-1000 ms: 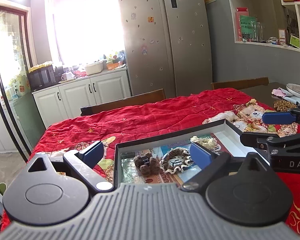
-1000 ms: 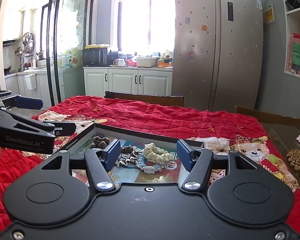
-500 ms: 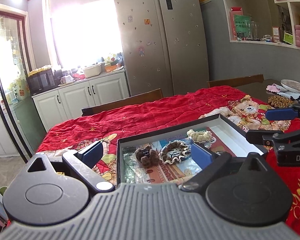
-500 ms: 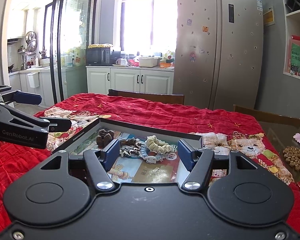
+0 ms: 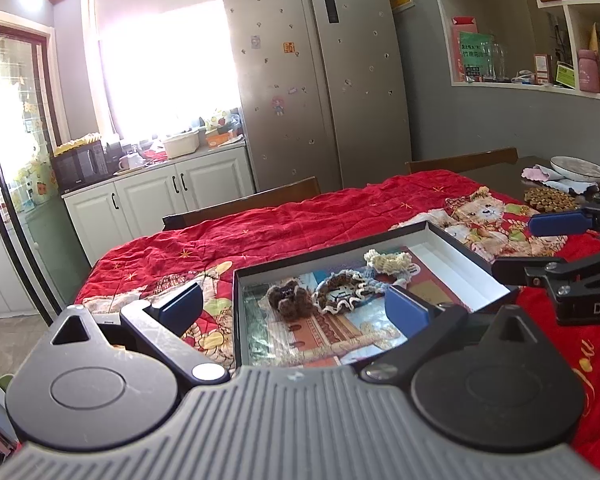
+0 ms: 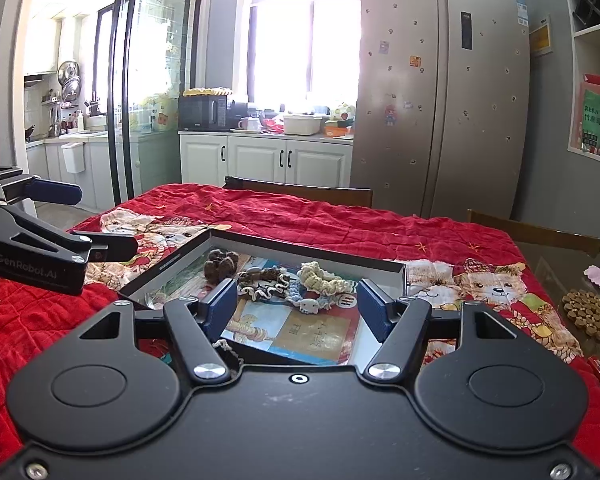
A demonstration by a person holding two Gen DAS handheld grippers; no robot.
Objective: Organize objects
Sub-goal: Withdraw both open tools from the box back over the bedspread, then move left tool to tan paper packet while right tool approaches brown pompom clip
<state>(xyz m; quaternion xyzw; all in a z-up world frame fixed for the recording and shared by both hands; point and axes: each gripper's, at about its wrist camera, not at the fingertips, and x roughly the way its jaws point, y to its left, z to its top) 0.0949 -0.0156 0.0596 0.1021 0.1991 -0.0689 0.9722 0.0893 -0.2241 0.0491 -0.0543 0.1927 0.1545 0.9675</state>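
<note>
Scrunchies: brown fuzzy scrunchie (image 5: 290, 300), brown-white ruffled scrunchie (image 5: 342, 290), cream knitted scrunchie (image 5: 384, 259) lie inside shallow black-rimmed box (image 5: 324, 257) on red quilt (image 5: 300, 224). Left gripper (image 5: 294, 306), right gripper (image 6: 296, 308): jaws apart, empty, hovering above box. Judged step: approach. Next: descend, straddle one scrunchie, close.

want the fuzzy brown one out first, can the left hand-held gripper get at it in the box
Probably yes: the left hand-held gripper is open, the brown scrunchie lies uncovered in the open-topped box, nothing between them.
</note>
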